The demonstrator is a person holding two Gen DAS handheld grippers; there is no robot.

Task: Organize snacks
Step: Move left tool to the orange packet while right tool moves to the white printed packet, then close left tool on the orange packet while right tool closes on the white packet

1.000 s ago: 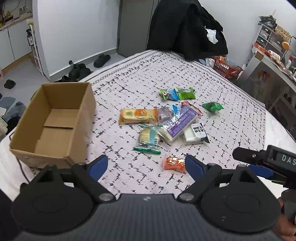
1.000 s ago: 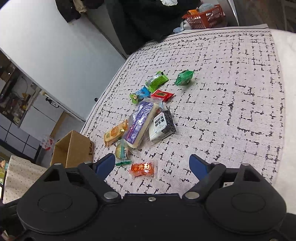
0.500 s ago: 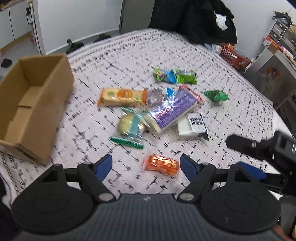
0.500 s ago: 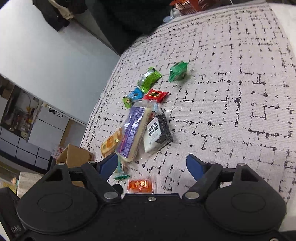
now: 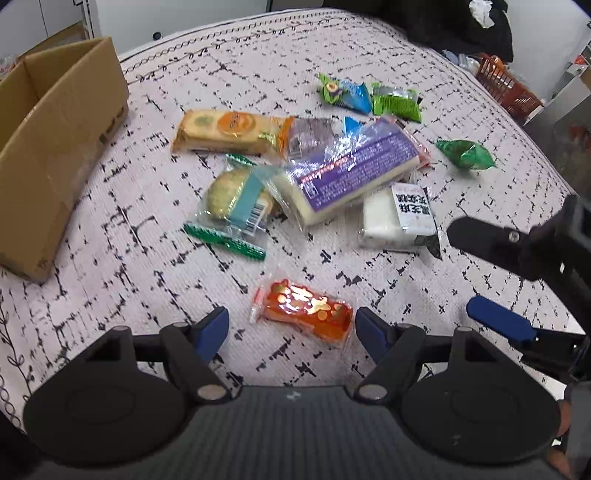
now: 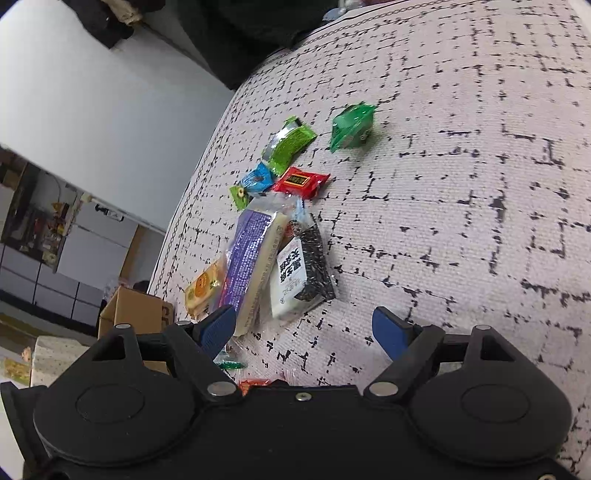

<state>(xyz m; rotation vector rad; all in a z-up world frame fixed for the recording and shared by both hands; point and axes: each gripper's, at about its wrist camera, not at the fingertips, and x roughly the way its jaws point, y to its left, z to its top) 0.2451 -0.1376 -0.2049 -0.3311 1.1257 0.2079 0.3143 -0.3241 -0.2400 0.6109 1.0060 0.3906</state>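
Several snack packs lie on a bed with a black-and-white patterned cover (image 5: 155, 236). An orange foil pack (image 5: 303, 310) lies on the cover between the blue fingertips of my left gripper (image 5: 291, 330). Its jaws are closing, with gaps still on both sides of the pack. My right gripper (image 6: 304, 328) stands open just short of a white-and-black rice pack (image 6: 295, 280), and nothing is between its fingers. It also shows at the right of the left wrist view (image 5: 484, 284). An open cardboard box (image 5: 55, 122) sits at the left.
The pile holds a purple pack (image 5: 347, 166), a yellow cracker pack (image 5: 229, 131), a round biscuit pack (image 5: 232, 206), a green packet (image 5: 465, 153) and a red packet (image 6: 301, 181). A red basket (image 5: 506, 85) and dark clothes (image 5: 443, 22) lie beyond the bed.
Both grippers have come down and closer to the snacks. The left jaws have narrowed around the orange pack. The box has slid toward the left edge of the left wrist view.
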